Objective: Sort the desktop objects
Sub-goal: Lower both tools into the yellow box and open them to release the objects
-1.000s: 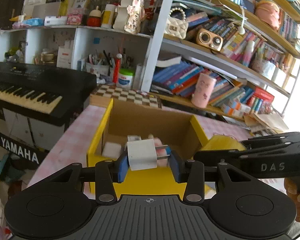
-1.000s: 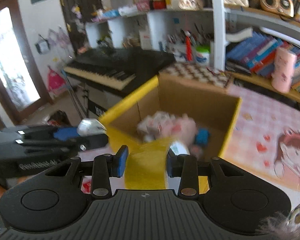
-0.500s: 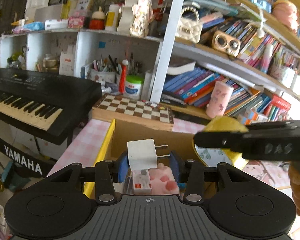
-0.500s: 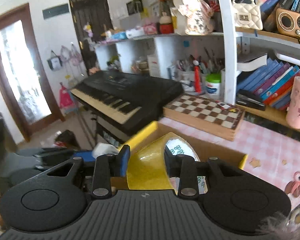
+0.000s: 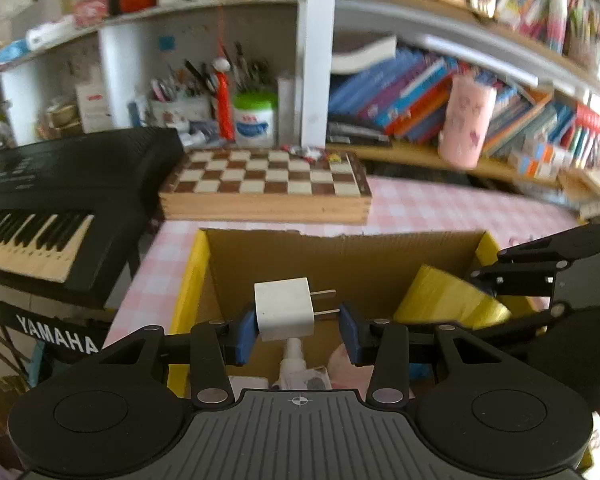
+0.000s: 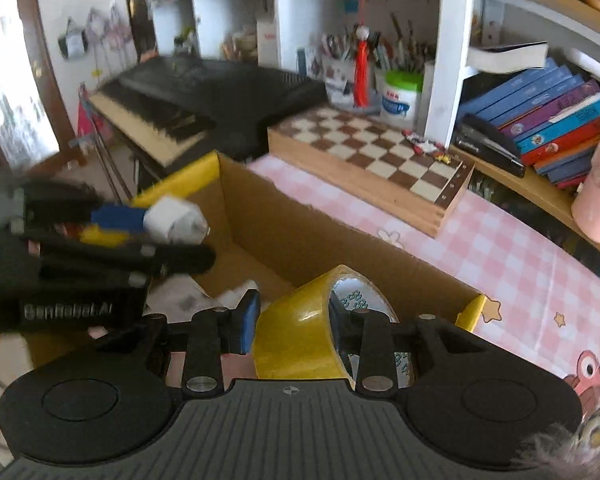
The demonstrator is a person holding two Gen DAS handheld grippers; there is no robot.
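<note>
Bookshelves (image 5: 440,92), keyboard (image 5: 60,200), door w/ daylight (image 6: 12,80)

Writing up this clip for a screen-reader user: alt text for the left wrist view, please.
The left gripper holds a white plug over an open cardboard box, prongs pointing right. At right, the right gripper carries a yellow tape roll over the same box. Behind it are a chessboard, a keyboard and cluttered shelves.

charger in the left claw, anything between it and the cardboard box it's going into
Nothing visible blocks it. The white charger hangs in the left claw above the open cardboard box. Below it lie a small bottle and other items. The tape roll sits off to the side.
</note>
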